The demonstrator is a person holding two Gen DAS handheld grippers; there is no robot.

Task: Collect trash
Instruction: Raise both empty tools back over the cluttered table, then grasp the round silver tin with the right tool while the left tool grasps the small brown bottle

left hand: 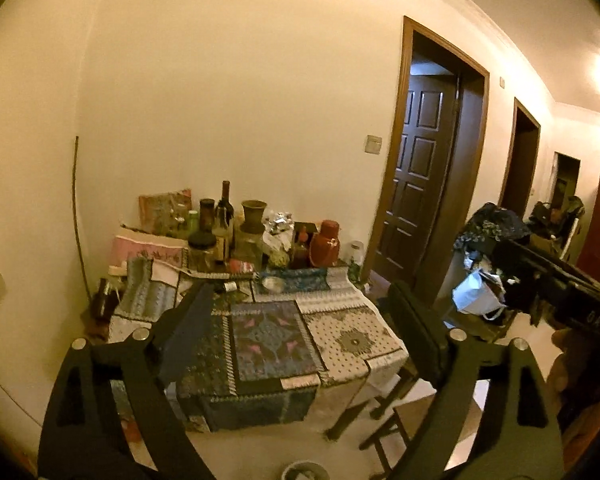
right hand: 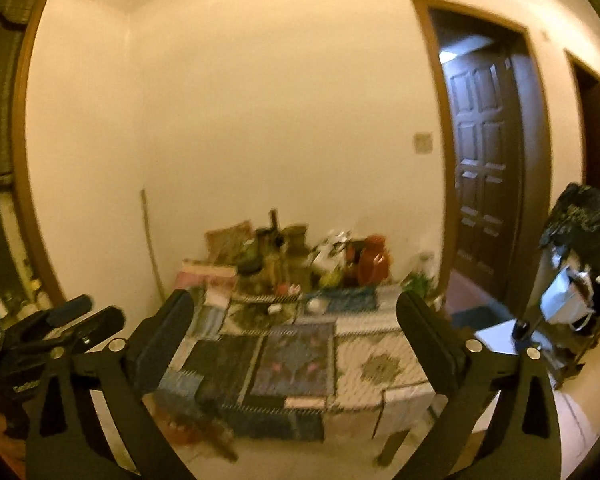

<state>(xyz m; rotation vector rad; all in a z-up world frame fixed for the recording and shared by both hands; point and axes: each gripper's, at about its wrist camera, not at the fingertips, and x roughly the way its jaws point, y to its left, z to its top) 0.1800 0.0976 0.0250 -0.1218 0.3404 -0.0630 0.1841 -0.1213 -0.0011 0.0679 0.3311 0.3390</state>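
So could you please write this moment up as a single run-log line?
left hand-held gripper: open, empty | right hand-held gripper: open, empty | both aimed at table | clutter at table's wall side | trash pickup: not started

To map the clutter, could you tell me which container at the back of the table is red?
The squat red jug at the row's right end; the bottles and vase beside it are dark.

left wrist: faces table [left hand: 352,344], slightly downward | right wrist: likewise | shared: table, door [right hand: 484,168]
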